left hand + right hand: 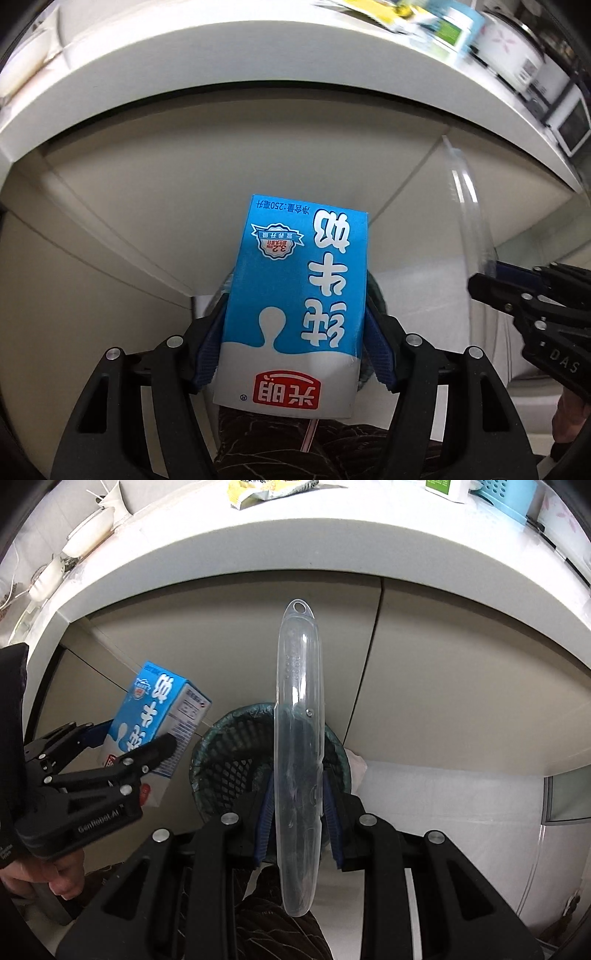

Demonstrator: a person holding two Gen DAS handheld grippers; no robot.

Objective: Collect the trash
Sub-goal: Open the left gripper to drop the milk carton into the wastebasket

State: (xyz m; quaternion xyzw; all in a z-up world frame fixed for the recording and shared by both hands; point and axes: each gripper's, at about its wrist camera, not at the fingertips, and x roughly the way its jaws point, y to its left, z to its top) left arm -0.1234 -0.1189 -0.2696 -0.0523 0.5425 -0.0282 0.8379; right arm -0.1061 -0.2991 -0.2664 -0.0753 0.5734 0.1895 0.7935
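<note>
Left gripper [295, 343] clamping milk carton [295, 295]; right gripper [299, 812] clamping clear plastic case [299, 738]. Mesh bin [229, 760] at 12 o'clock, being largely hidden by case.

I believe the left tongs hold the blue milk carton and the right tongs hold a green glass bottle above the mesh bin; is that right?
Not quite. The right tongs hold a clear plastic case, not a green glass bottle, as the right wrist view shows. The left tongs do hold the blue milk carton, and the mesh bin sits below.
</note>
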